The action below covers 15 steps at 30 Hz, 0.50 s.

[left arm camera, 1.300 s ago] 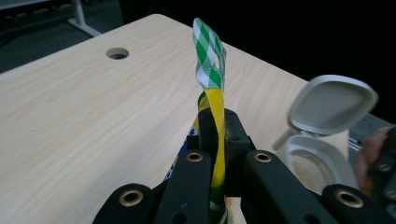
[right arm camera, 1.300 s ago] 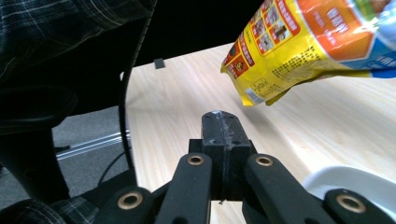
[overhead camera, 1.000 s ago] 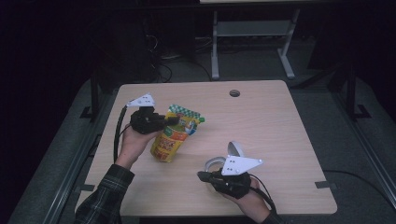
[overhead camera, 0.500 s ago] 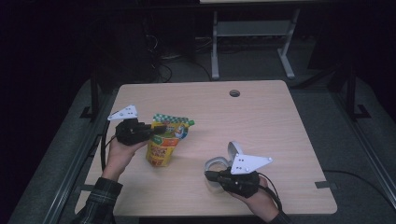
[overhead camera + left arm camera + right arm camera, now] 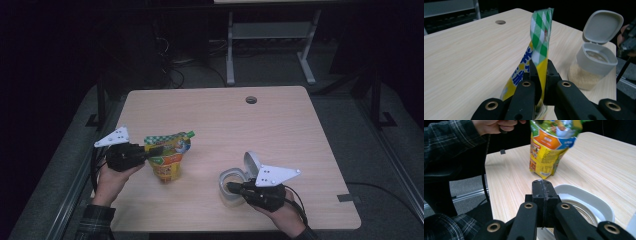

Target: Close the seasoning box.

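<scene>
Refill pouch (image 5: pixel 167 156): upright on the worktop (image 5: pixel 280 125) at your left, its top edge pinched in your left gripper's (image 5: pixel 150 148) closed jaws. Jar (image 5: pixel 234 185): just right of it, lid flipped open, rim clamped by your right gripper (image 5: pixel 235 188). Judged status: both secured, pouring still to do.

The right gripper (image 5: pixel 543 185), jaws pressed together, rests at the white jar rim (image 5: pixel 596 202); a yellow snack pouch (image 5: pixel 548 147) hangs beyond.

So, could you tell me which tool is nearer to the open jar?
Right. The right tool is shut on the jar's rim; the left tool is off to the side, clamping the pouch.
</scene>
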Motion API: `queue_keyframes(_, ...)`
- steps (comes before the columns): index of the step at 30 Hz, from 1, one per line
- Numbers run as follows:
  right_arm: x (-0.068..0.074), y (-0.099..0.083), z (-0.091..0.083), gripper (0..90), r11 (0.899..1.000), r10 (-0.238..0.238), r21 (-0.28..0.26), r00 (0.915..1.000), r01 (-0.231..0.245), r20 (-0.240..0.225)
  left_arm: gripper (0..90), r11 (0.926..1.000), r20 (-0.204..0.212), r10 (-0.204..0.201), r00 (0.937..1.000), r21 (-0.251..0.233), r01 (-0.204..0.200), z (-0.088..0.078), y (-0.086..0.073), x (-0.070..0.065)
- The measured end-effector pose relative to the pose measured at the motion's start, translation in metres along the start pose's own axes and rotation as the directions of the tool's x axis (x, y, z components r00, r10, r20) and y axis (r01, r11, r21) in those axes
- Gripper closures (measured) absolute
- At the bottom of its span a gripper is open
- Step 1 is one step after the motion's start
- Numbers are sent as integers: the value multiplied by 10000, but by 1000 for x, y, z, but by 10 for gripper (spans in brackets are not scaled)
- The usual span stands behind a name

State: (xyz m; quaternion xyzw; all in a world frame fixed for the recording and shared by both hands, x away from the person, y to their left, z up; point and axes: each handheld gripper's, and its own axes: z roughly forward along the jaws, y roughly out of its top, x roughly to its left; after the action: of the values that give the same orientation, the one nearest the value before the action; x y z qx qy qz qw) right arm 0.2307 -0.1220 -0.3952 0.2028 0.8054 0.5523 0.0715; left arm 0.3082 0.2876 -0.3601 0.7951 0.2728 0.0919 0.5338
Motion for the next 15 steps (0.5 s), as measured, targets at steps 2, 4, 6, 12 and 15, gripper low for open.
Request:
queue_keyframes(2, -1, 0, 0, 900, 10000, -9, -2, 10000, 9, 3, 878, 10000, -37, 29, 10000, -2, -29, -5, -4, -1)
queue_keyframes(4, -1, -1, 0, 900, 10000, -25, -2, 10000, 25, 7, 873, 10000, -70, -59, 10000, -28, 58, -9, -8, -1)
queue_keyframes(6, -1, -1, 0, 900, 10000, -33, 4, 10000, 33, 12, 872, 10000, -124, -87, 9999, -8, 87, -13, -12, 0)
queue_keyframes(12, -2, -1, 0, 900, 10000, -3, 4, 10000, 3, 45, 846, 9998, -234, -215, 9995, 26, 216, -24, -22, -1)
queue_keyframes(15, -2, 0, -2, 900, 10000, 14, 15, 10000, -14, 75, 725, 9996, -239, -217, 9995, 192, 222, -27, -26, -2)
